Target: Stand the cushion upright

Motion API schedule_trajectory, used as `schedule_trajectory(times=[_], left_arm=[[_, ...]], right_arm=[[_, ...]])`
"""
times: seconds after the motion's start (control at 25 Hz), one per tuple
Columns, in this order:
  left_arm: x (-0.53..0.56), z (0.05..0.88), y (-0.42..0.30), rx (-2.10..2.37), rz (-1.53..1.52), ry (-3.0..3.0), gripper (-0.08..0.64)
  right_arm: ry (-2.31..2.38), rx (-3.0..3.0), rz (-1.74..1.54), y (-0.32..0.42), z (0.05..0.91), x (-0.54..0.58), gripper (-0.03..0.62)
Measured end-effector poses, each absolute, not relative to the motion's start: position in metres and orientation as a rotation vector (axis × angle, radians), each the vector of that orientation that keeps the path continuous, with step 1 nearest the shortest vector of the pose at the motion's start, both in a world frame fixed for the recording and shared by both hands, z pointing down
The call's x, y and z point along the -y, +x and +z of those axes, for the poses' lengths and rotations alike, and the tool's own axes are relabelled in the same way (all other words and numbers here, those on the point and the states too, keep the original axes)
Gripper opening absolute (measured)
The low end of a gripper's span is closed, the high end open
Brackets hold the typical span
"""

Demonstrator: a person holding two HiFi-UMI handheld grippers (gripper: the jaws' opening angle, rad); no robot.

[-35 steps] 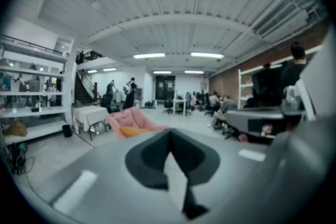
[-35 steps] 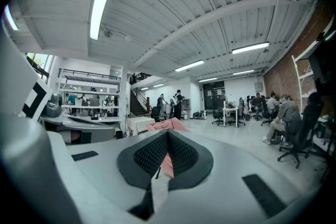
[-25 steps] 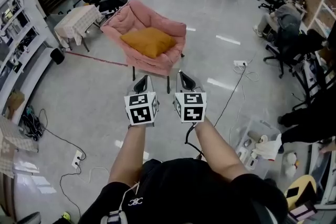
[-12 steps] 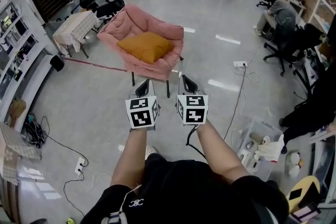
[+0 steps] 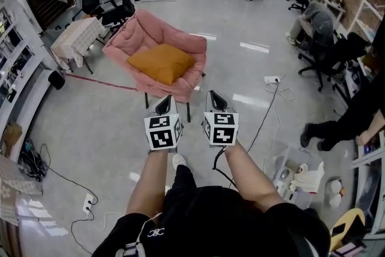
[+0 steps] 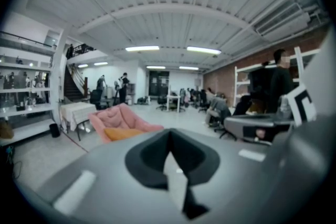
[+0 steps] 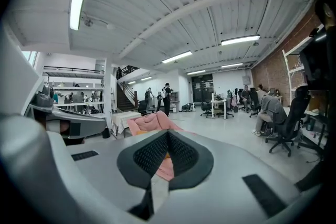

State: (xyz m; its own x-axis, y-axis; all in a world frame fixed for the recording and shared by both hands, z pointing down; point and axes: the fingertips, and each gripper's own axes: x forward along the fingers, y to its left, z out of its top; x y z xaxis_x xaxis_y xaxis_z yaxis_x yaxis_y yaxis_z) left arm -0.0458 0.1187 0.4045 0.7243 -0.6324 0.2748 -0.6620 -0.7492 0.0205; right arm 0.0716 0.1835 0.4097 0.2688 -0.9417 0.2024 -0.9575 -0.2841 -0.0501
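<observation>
Facing chair (image 5: 133,38): cushion (image 5: 159,63) flat on its seat.
My left gripper (image 5: 163,104), right gripper (image 5: 215,99): closed, empty, short of the seat's front edge.
Floor (image 5: 96,123): open between.

Both arms reach forward from the torso, left forearm (image 5: 149,180) and right forearm (image 5: 249,174) bare and roughly parallel. Left gripper (image 5: 163,104) and right gripper (image 5: 215,99) sit side by side at about the same height, near each other but not touching. Both point ahead and slightly downward. Left fingers (image 6: 147,152): tips together, nothing between them. Right fingers (image 7: 149,155): tips together, nothing between them. A marker cube sits just ahead of each wrist, the left (image 5: 162,131) and the right (image 5: 219,127).
</observation>
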Motion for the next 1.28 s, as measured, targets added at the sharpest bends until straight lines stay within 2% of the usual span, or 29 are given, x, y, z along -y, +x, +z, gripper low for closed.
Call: schedule_trajectory(times=[0.48, 1.28], left_arm=[[0.055, 0.399, -0.019, 1.015, 0.408, 2.797, -0.002], [0.212, 0.457, -0.031, 0.948, 0.462, 2.673, 0.0]], right_arm=[[2.388, 1.836, 0.298, 0.091, 0.398, -0.017, -0.002], [2.175, 1.859, 0.531, 0.076, 0.464, 0.146, -0.002]])
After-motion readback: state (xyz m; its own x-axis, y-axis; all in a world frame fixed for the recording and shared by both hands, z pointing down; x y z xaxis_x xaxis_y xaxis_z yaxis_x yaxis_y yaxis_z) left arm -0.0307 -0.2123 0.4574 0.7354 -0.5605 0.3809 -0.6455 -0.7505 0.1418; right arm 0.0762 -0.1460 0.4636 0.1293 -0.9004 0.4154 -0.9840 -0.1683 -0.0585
